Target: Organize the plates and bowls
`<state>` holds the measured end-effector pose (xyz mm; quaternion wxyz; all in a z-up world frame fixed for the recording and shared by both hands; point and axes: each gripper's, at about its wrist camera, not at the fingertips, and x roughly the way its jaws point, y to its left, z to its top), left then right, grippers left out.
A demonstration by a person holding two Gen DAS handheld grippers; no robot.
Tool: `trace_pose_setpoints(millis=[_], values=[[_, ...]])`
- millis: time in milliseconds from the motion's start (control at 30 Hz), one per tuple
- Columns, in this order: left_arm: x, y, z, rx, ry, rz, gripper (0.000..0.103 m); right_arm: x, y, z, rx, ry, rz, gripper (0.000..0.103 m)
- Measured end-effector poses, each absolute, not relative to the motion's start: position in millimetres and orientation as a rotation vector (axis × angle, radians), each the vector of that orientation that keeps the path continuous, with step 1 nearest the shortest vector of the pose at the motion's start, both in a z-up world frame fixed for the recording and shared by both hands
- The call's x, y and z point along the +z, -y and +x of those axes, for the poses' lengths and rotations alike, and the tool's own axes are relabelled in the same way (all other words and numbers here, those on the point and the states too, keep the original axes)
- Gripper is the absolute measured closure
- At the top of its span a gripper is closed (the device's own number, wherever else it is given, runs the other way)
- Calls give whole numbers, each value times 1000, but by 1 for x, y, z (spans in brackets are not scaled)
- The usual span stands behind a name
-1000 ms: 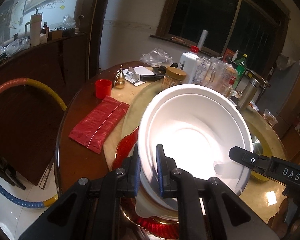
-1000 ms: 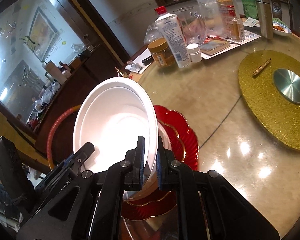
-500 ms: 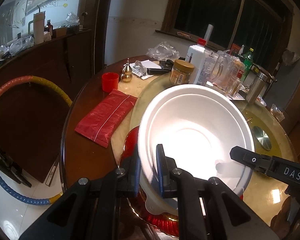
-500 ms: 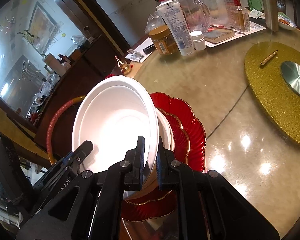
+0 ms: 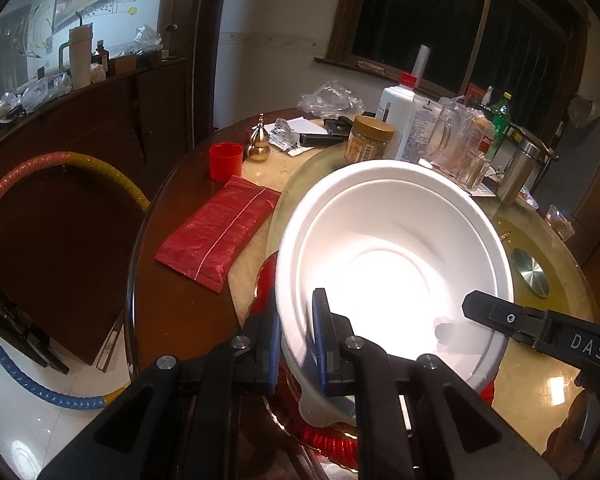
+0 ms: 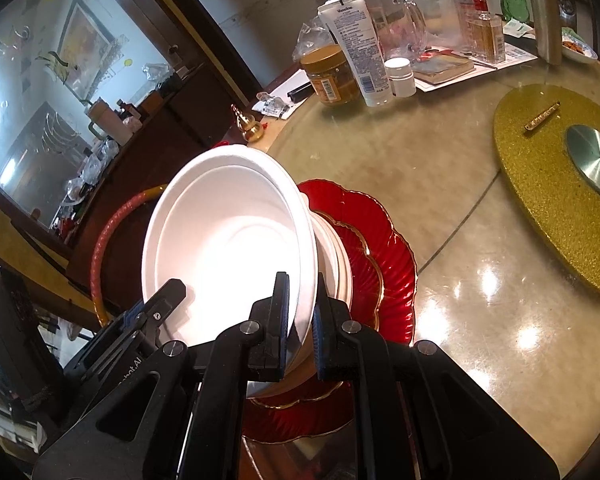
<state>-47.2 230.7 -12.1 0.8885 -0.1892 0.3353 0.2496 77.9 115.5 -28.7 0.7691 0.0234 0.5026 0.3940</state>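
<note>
Round table [image 6: 480, 240] with a glossy glass top, cluttered at the far side, dark window behind it, mirrored cabinet off to one side. I've got a claw in each hand and both are on the same white bowl [image 5: 396, 248].

My left claw [image 5: 296, 344] is pressed together on the bowl's near rim, one pad outside the wall and one inside. My right claw [image 6: 300, 316] is pinching the opposite rim the same way, and its black finger shows poking in over the bowl's edge in the left view. So the bowl hangs between the two claws, tipped so its mouth faces me. It looks like more than one bowl nested together, since there's a double rim line.

Right under the bowl sit a few more white dishes [image 6: 336, 264], stacked on scalloped red plates [image 6: 372, 236] with gold edging. Can't tell if the bowl is touching that stack or just above it.

Beside the bowl, toward the table's edge, lies a red packet [image 5: 220, 232], and past that a red cup [image 5: 225, 160] and a little gold gourd [image 5: 260, 142]. Beyond the bowl stand a jar [image 6: 332, 74] and a lotion bottle [image 6: 358, 48]. Off to the other side of the bowl is a gold glitter turntable [image 6: 548, 184].
</note>
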Motion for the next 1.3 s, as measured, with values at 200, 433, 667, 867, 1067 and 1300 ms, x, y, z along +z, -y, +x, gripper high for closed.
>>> trace_pose_setpoints(millis=[200, 433, 667, 867, 1067, 1300], values=[[-14, -233, -47, 506, -732, -386, 89, -29, -120, 78, 851, -1114, 17, 93], [-12, -232, -49, 510, -738, -381, 89, -29, -119, 76, 851, -1119, 16, 93], [-9, -233, -52, 520, -730, -385, 89, -28, -116, 75, 860, -1138, 30, 93], [-7, -234, -56, 530, -731, -395, 60, -25, -112, 73, 848, -1128, 33, 91], [1, -231, -62, 548, -702, -375, 35, -13, -107, 67, 846, -1080, 37, 41], [7, -227, -70, 559, -673, -364, 25, 7, -97, 56, 811, -967, -43, 33]])
